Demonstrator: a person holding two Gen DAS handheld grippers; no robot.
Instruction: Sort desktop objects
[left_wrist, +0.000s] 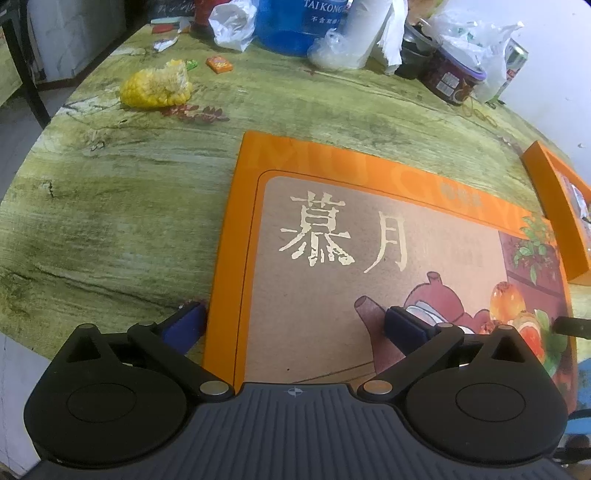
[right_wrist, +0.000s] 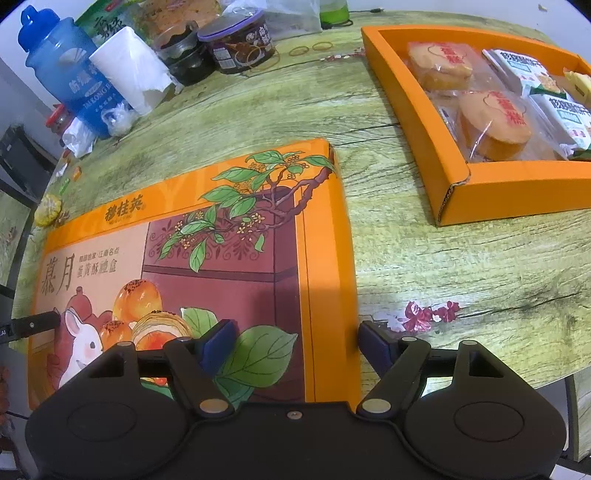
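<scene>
Two grippers straddle the orange box lid's opposite edges: left gripper (left_wrist: 293, 325) and right gripper (right_wrist: 295, 341), both with jaws spread, one finger over the lid (right_wrist: 192, 266), one outside. Uneven closing could tilt it short of the open tray (right_wrist: 454, 177).

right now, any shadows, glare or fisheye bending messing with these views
Left wrist view: the table edge bows strongly, gold lettering on the orange box lid glints, colours are washed out at the back. Right wrist view: a dark shadow crosses the lid near its right edge; the orange tray curves.
</scene>
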